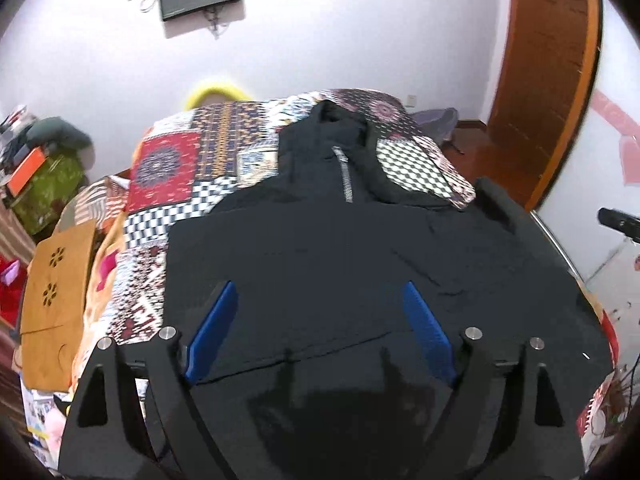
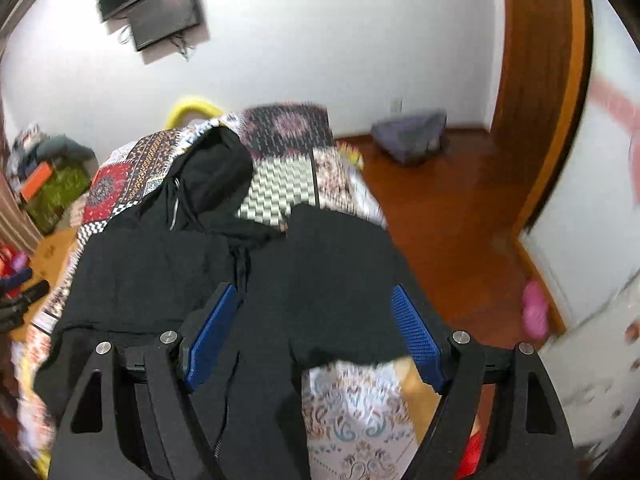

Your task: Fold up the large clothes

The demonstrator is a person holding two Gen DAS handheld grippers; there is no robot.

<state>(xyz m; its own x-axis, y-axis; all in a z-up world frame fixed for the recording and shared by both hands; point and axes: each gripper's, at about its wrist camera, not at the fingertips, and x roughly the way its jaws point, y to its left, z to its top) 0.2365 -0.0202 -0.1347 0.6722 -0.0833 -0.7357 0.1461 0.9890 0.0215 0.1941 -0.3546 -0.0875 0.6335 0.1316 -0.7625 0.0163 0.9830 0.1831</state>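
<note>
- Left wrist view: left gripper (image 1: pixel 320 308) nearest, black linkage arms with steel pins, blue ribbed pads (image 1: pixel 210 338) spread wide, nothing pinched between them.
- Black hooded jacket (image 1: pixel 320 240) lies flat under it on the bed, matte smooth fabric, light creases, silver zip (image 1: pixel 345 178) running up to the hood (image 1: pixel 340 120).
- Patchwork quilt (image 1: pixel 176 164) beneath: red medallion squares, black-white checks, geometric bands.
- Only this view shows the tan cut-out board (image 1: pixel 54 300) beside the bed, close up.
- Right wrist view: right gripper (image 2: pixel 314 312) also with jaws apart, pads clear of the cloth, nothing gripped.
- Jacket seen from its right side; one sleeve (image 2: pixel 340 276) is folded in over the body, cuff edge near the bed edge, drawcord (image 2: pixel 240 264) visible.
- Only here: glossy wood floor (image 2: pixel 448 232), grey bundle (image 2: pixel 410 136) on it by the wall, pink blurred object (image 2: pixel 534 314).
- Both views: wall-mounted dark screen (image 2: pixel 166 16), yellow curved thing (image 2: pixel 192 108) behind the bed, green patterned box (image 2: pixel 56 192) with an orange item (image 2: pixel 36 182) on top; contents can't be seen.
</note>
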